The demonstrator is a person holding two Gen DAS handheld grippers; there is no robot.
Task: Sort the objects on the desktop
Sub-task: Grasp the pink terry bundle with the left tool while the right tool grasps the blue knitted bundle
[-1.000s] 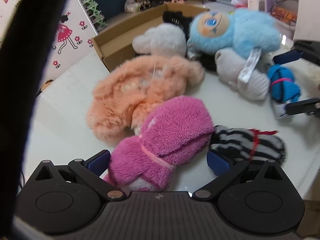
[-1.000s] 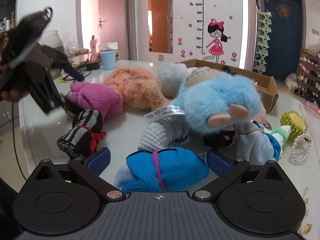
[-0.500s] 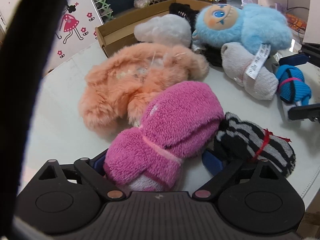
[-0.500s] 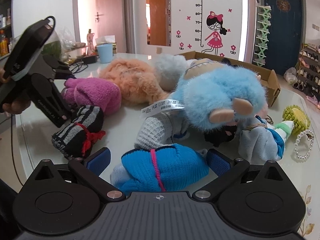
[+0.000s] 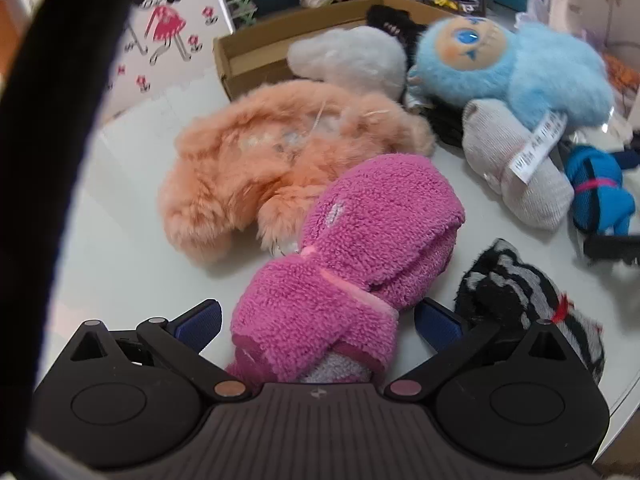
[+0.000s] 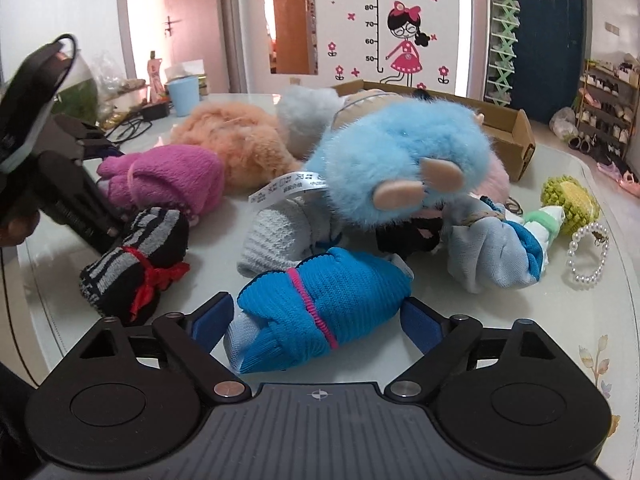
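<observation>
Lying between right tongs (image 6: 318,322): blue socks (image 6: 320,312)

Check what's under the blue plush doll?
Under the blue plush doll: a grey knit sock bundle with the doll's white tag draped above it, and something black. How far either extends beneath the doll is covered.

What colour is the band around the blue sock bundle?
Pink; the band around the blue sock bundle shows best in the right wrist view.
</observation>
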